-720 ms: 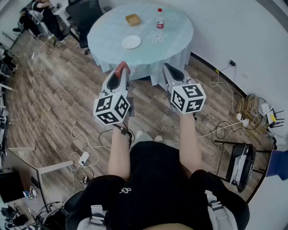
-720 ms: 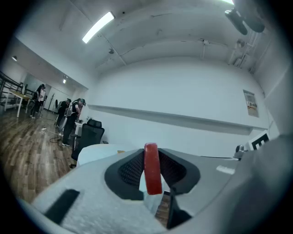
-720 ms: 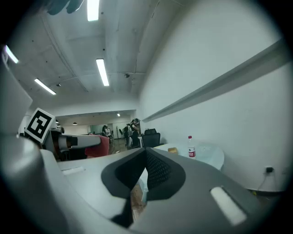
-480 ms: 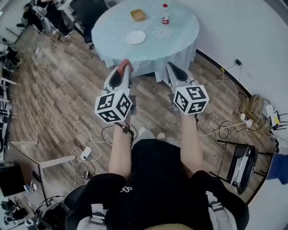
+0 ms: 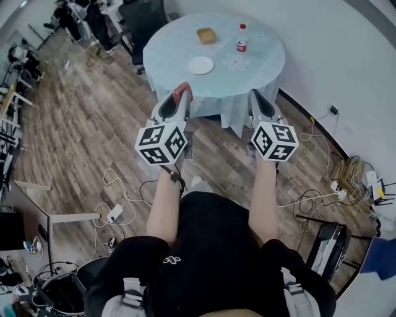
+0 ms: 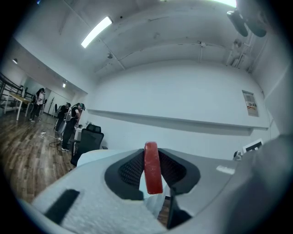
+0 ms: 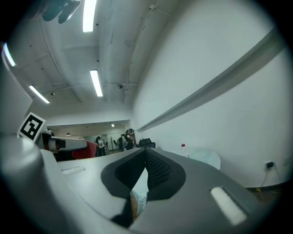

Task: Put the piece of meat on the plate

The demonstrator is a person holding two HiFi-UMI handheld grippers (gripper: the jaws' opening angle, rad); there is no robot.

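A red piece of meat (image 5: 182,93) stands on edge between the pads of my left gripper (image 5: 178,98), which is shut on it; in the left gripper view the meat (image 6: 153,168) fills the gap between the jaws. My right gripper (image 5: 256,97) is level beside it, jaws together with nothing in them, as the right gripper view (image 7: 146,161) also shows. A white plate (image 5: 200,65) lies on the round table (image 5: 260,68) with a pale blue cloth, ahead of both grippers and apart from them.
A brown bowl (image 5: 206,36) and a red-capped bottle (image 5: 241,38) stand beyond the plate. A black office chair (image 5: 141,13) is at the table's far left. Cables and a power strip (image 5: 115,213) lie on the wooden floor. A white wall runs along the right.
The table and plate have shifted right and sit closer to the grippers in the head view. Both grippers have come forward together. The meat stays clamped in the left one.
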